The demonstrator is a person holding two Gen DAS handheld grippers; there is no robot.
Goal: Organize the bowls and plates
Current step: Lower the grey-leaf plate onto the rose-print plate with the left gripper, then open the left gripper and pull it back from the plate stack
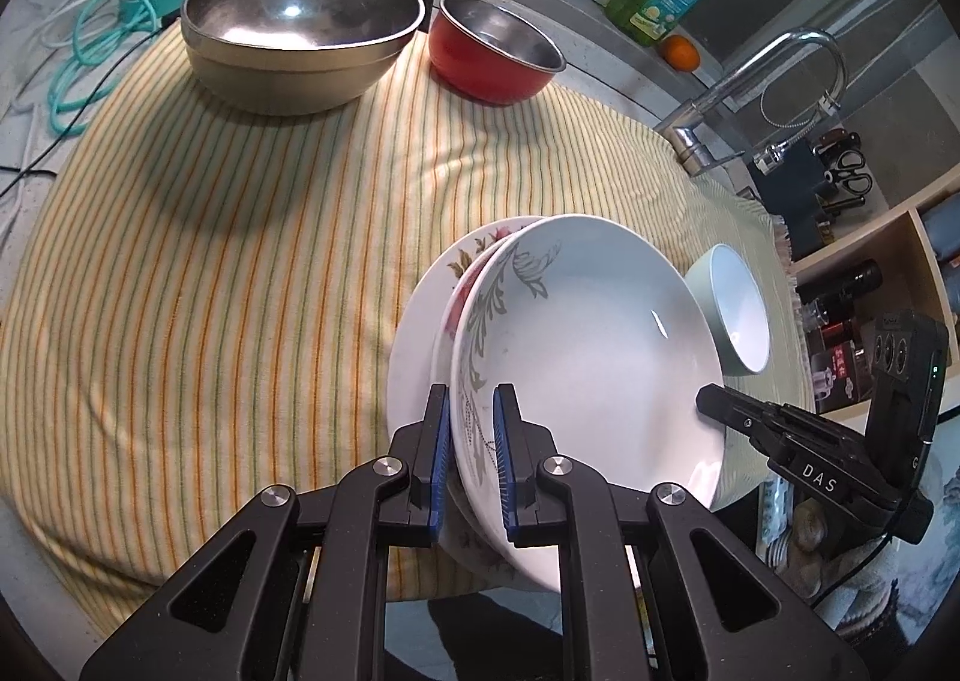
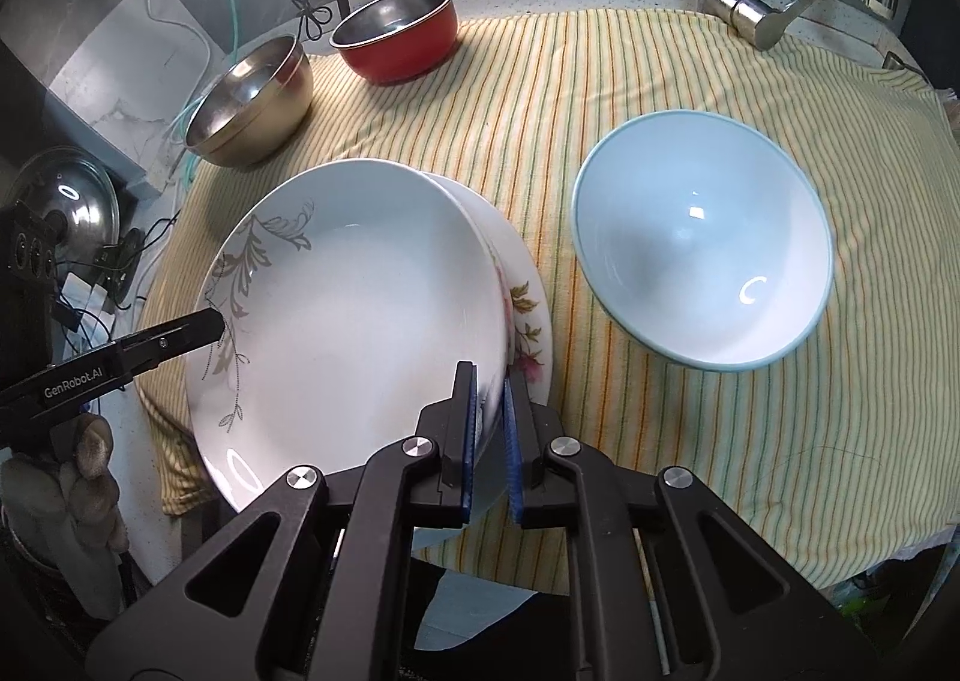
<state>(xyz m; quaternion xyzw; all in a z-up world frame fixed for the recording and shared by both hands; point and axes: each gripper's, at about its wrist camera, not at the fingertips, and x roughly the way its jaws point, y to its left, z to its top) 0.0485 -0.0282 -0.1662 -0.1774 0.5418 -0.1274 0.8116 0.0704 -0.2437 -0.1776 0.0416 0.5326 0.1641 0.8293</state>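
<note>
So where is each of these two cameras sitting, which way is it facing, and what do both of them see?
Left wrist view: sits on the left gripper, looking down along its fingers at the grey-leaf plate; the right gripper enters from the right.
Right wrist view: sits on the right gripper, looking down at the same plate's opposite rim; the left gripper and a gloved hand show at left.
Shared: both plates, pale blue bowl, steel bowl, red bowl, striped cloth.

Two stacked plates (image 2: 360,321) left of bowl (image 2: 702,249) on cloth (image 2: 600,99); two metal bowls (image 2: 252,105) behind.
</note>
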